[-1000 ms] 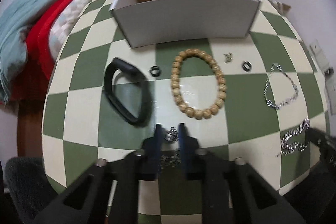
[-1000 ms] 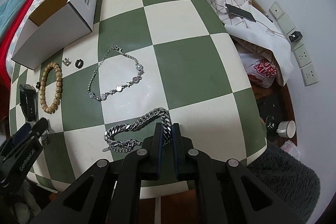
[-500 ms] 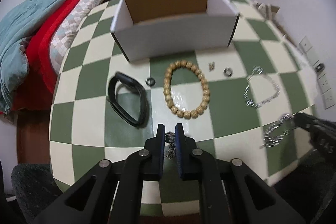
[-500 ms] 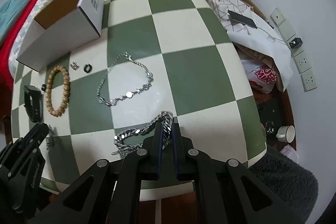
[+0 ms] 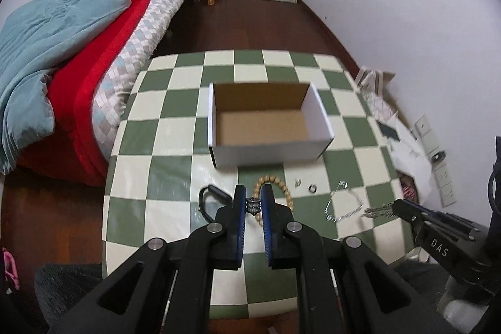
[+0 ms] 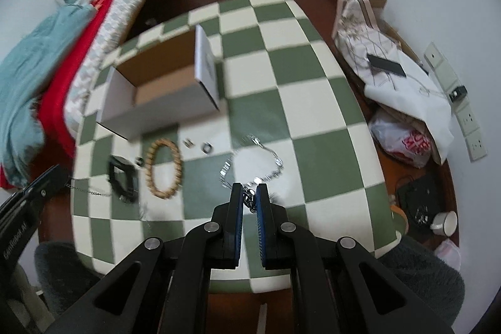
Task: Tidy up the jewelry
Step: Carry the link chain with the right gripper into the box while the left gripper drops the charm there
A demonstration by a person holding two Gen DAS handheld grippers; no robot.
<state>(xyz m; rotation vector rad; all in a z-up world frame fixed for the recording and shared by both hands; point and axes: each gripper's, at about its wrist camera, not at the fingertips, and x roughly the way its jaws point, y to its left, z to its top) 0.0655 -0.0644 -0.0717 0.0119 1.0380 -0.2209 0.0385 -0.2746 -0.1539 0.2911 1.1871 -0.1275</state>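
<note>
Both grippers are raised above the table (image 5: 175, 152), each carrying a piece so it can go into the open box (image 5: 269, 146), which sits empty at the middle of the checkered top, mouth up and easy to drop into. The left gripper (image 5: 253, 205) is pinched narrow on a small pendant (image 5: 253, 205); its thin chain (image 6: 87, 191) trails off the tips. The right gripper (image 6: 249, 197) is clamped on a heavy silver chain (image 6: 249, 198). The beads (image 6: 164, 168), black band (image 6: 122, 177), rings (image 6: 206, 147) and a lighter bracelet (image 6: 253, 158) lie in a row just before the box, waiting.
</note>
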